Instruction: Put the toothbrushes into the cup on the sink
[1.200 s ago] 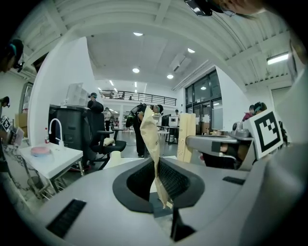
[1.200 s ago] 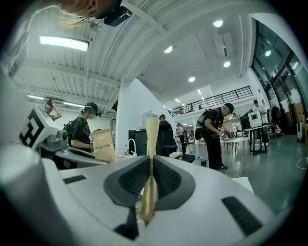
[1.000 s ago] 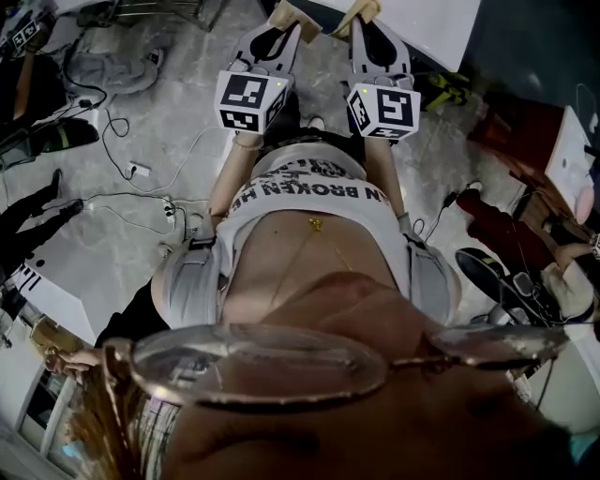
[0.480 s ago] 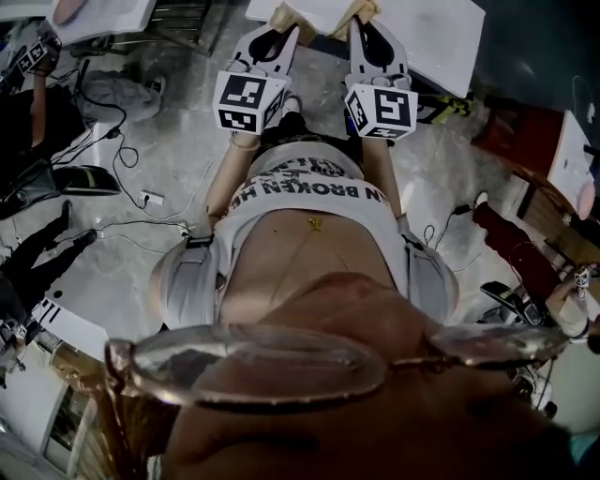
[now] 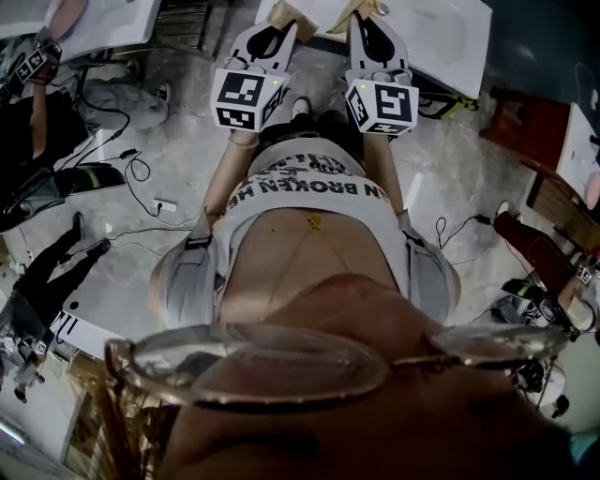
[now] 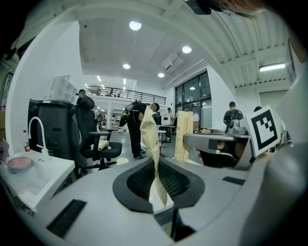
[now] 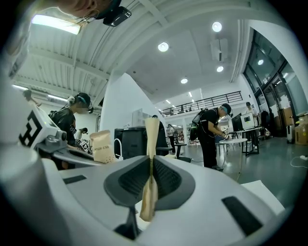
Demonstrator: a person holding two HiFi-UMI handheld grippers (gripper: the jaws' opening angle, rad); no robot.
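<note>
In the head view my left gripper (image 5: 280, 13) and right gripper (image 5: 360, 11) are held side by side in front of the person's body, each with its marker cube on top. Their tan fingertips reach the near edge of a white sink counter (image 5: 441, 37). In the left gripper view the left gripper (image 6: 149, 121) has its tan pads pressed together with nothing between them. The right gripper (image 7: 151, 130) looks the same in its own view. I cannot make out any toothbrush or cup.
A second white sink (image 6: 33, 175) with a curved faucet (image 6: 36, 130) and a pink dish (image 6: 19, 163) stands at the left. Office chairs (image 6: 98, 149) and several people fill the hall behind. Cables and a power strip (image 5: 164, 204) lie on the marble floor.
The floor and cables have slid down the head view and the white sink counter has come further into view at the top. Both grippers stay shut and side by side.
</note>
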